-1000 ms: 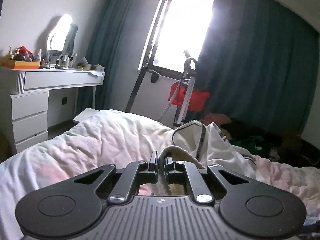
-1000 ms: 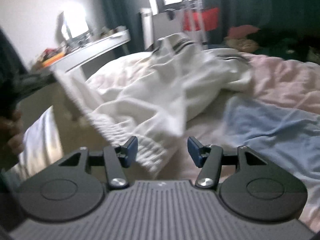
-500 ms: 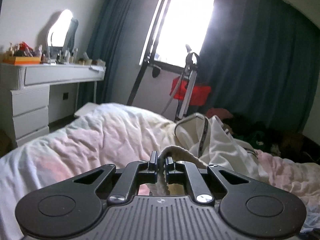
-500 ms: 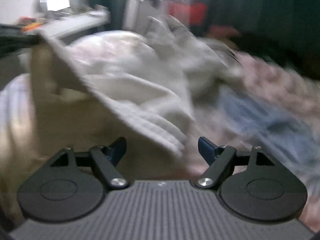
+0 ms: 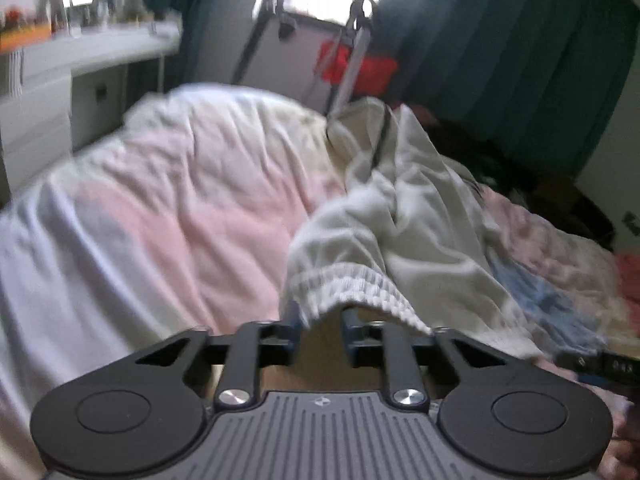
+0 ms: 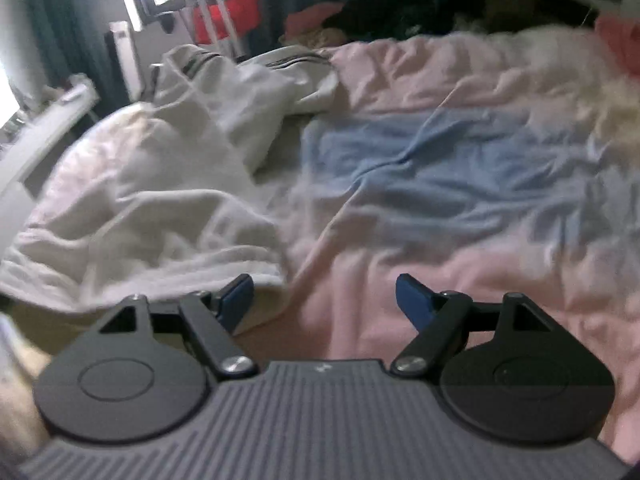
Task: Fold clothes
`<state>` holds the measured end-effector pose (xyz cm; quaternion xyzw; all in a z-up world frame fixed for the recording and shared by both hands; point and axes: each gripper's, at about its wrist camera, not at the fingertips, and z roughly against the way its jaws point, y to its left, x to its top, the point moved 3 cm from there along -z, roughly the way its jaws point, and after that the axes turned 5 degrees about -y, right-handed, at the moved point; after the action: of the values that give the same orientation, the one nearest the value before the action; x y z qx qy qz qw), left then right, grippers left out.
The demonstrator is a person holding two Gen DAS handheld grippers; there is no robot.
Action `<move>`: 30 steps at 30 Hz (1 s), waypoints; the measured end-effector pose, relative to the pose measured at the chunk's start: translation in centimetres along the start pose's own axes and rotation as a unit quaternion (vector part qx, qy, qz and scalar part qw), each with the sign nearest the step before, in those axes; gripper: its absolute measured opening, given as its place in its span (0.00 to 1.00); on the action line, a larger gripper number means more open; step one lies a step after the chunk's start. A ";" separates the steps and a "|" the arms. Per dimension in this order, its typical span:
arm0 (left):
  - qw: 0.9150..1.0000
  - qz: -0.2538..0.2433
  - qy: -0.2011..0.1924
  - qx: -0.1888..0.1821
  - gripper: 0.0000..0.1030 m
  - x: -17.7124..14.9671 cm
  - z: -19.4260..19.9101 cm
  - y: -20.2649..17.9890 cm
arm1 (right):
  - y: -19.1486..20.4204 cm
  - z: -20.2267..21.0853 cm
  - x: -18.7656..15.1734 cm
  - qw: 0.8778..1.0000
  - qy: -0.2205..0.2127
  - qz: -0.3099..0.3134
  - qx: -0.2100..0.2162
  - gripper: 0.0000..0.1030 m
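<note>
White garment (image 5: pixel 420 224) released on the bed (image 6: pixel 460 184).
Left gripper (image 5: pixel 319 322) jaws have just opened, ribbed hem loose between them; right gripper (image 6: pixel 325 298) jaws spread wide, empty.

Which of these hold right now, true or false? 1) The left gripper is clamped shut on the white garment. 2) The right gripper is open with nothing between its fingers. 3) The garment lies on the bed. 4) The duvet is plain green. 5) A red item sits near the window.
1) False. The left gripper has just been opening; its jaws stand apart, and the white garment has its ribbed hem draped over the gap, unpinched.
2) True. The right gripper is wide open over the bedding.
3) True.
4) False. The duvet is pink with a blue patch.
5) True. The red item sits by the window.
</note>
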<state>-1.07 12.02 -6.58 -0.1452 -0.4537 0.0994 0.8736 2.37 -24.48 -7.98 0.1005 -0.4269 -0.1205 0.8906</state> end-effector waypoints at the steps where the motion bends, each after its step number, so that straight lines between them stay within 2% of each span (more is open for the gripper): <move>1: 1.000 0.021 0.007 -0.013 0.50 -0.2 0.5 0.7 | 0.1 0.6 0.0 1.000 -0.002 -0.008 0.021 0.78; 2: 0.999 0.041 0.014 -0.027 0.55 -0.3 0.9 1.3 | 0.1 1.3 0.1 0.999 -0.012 -0.019 0.047 0.78; 4: 0.995 0.085 0.009 -0.041 0.76 -0.2 1.3 2.6 | 0.5 2.3 0.5 0.994 -0.023 -0.044 0.098 0.78; 5: 0.993 0.108 0.003 -0.046 0.78 0.0 1.5 3.2 | 0.5 2.3 0.7 0.990 -0.025 -0.061 0.124 0.78; 8: 0.983 0.175 0.001 -0.057 0.80 0.6 0.6 4.9 | -0.1 0.7 1.6 0.980 -0.020 -0.123 0.154 0.78; 12: 0.963 0.259 0.024 -0.064 0.81 1.0 -2.4 6.7 | -1.3 -3.3 2.5 0.977 0.002 -0.166 0.138 0.75; 14: 0.958 0.276 0.044 -0.058 0.79 0.8 -4.2 7.1 | -1.6 -5.3 2.5 0.978 0.022 -0.163 0.128 0.73; 17: 0.957 0.279 0.059 -0.054 0.73 0.6 -6.2 7.2 | -1.7 -7.7 1.7 0.976 0.052 -0.162 0.133 0.72; 18: 0.956 0.280 0.061 -0.060 0.65 0.5 -6.6 7.1 | -1.7 -8.4 1.3 0.973 0.065 -0.168 0.147 0.72; 19: 0.954 0.284 0.062 -0.071 0.59 0.4 -6.9 7.0 | -1.5 -8.7 1.0 0.965 0.079 -0.179 0.174 0.66; 20: 0.954 0.285 0.059 -0.074 0.58 0.4 -7.0 7.0 | -1.3 -9.0 0.7 0.955 0.092 -0.191 0.205 0.66; 21: 0.955 0.282 0.056 -0.069 0.53 0.4 -7.1 6.9 | -1.1 -8.8 0.6 0.950 0.090 -0.197 0.225 0.65; 23: 0.957 0.278 0.054 -0.060 0.40 0.5 -7.3 6.9 | -1.1 -8.2 0.7 0.943 0.078 -0.204 0.251 0.55; 24: 0.958 0.275 0.052 -0.059 0.29 0.6 -7.3 6.9 | -1.2 -8.1 0.6 0.944 0.078 -0.205 0.245 0.50; 25: 0.959 0.272 0.046 -0.062 0.17 1.0 -7.2 6.8 | -1.3 -8.1 0.4 0.947 0.081 -0.205 0.234 0.38; 27: 0.963 0.260 0.031 -0.066 0.15 2.3 -6.7 6.5 | -1.1 -7.5 -0.2 0.949 0.083 -0.207 0.221 0.33; 29: 0.967 0.247 0.010 -0.066 0.15 4.7 -6.2 6.5 | -0.3 -6.0 -0.6 0.945 0.070 -0.220 0.231 0.22; 30: 0.969 0.239 -0.001 -0.064 0.14 6.3 -6.1 6.6 | 0.3 -5.0 -0.7 0.941 0.063 -0.227 0.242 0.21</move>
<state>7.20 19.10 -7.35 -0.3046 -0.4120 0.2758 0.8133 5.94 -23.57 -11.45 0.4148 -0.3522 -0.2063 0.8133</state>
